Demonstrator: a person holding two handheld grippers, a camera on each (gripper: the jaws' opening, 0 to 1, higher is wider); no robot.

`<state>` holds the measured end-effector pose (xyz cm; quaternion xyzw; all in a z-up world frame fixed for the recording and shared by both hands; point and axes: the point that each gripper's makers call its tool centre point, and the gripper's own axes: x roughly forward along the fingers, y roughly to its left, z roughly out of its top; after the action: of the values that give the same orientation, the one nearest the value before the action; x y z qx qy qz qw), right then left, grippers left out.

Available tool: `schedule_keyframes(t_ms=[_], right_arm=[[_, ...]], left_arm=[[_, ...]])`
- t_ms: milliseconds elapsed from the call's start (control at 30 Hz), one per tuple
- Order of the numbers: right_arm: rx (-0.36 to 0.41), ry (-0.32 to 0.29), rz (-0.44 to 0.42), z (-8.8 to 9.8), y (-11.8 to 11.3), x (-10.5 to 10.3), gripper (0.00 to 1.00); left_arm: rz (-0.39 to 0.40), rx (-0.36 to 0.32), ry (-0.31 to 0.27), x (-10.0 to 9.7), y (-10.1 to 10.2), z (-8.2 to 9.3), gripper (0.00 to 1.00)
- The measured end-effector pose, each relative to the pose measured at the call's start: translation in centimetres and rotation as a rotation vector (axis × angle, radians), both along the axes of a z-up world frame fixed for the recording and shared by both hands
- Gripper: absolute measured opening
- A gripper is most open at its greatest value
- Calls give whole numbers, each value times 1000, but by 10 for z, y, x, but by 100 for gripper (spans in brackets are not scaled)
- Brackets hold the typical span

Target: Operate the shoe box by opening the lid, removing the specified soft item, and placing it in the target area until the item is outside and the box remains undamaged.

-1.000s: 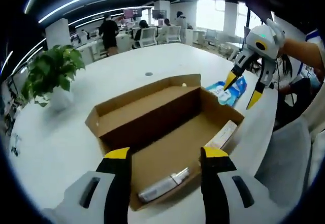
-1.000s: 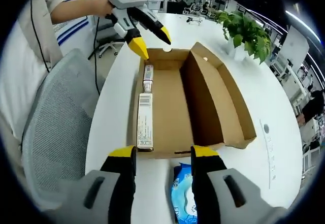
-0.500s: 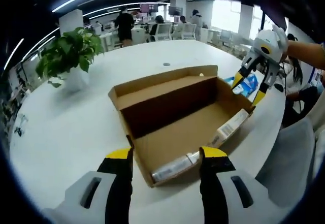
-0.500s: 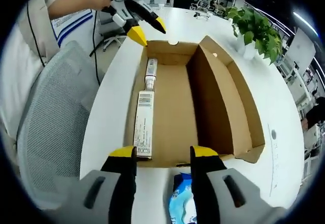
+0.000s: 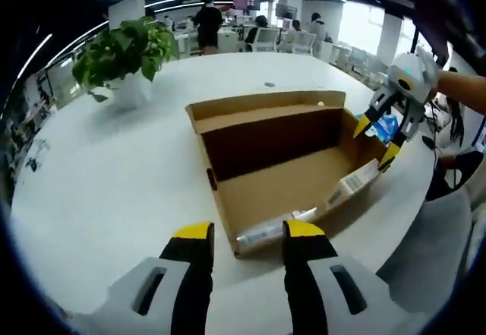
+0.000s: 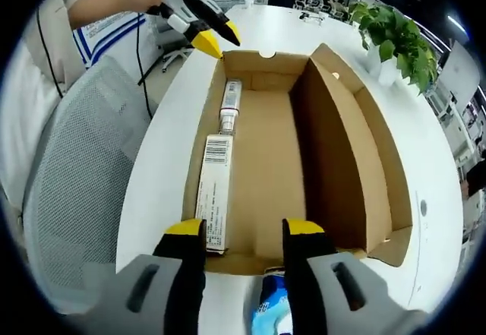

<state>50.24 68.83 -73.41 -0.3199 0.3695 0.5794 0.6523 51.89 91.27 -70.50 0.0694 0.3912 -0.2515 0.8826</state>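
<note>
An open cardboard shoe box (image 5: 282, 169) (image 6: 266, 153) lies on the white table, its lid (image 5: 266, 109) (image 6: 363, 141) folded back along one long side. Inside lie a long white carton (image 6: 215, 191) (image 5: 351, 184) and a white tube (image 6: 230, 103) (image 5: 267, 229). A blue soft pack (image 6: 273, 306) (image 5: 385, 125) rests on the table outside the box's short end. My left gripper (image 5: 248, 236) (image 6: 217, 37) hovers open at one short end. At the opposite end my right gripper (image 6: 244, 232) (image 5: 374, 145) stands open over the rim, above the blue pack.
A potted plant (image 5: 125, 54) (image 6: 395, 31) stands on the table beyond the lid side. A grey mesh chair (image 6: 72, 191) sits close to the table edge beside the box. Desks and people fill the far room.
My right gripper has moved forward, from over the blue pack to the box's rim. The left gripper's jaws have narrowed a little. The box, carton, tube and pack lie as before.
</note>
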Motion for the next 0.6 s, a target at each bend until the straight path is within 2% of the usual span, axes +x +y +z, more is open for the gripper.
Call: schedule_keyframes(t_ms=[133, 400, 533, 600], right_arm=[[9, 24, 11, -3, 5, -3, 36], [15, 19, 6, -1, 3, 4, 39], [11, 3, 8, 0, 2, 7, 36], [31, 27, 0, 2, 4, 4, 36]], left_arm=[[38, -11, 21, -1, 5, -6, 23], [81, -13, 27, 1, 10, -7, 7], [84, -6, 27, 2, 12, -7, 3], [84, -11, 29, 2, 12, -8, 3]])
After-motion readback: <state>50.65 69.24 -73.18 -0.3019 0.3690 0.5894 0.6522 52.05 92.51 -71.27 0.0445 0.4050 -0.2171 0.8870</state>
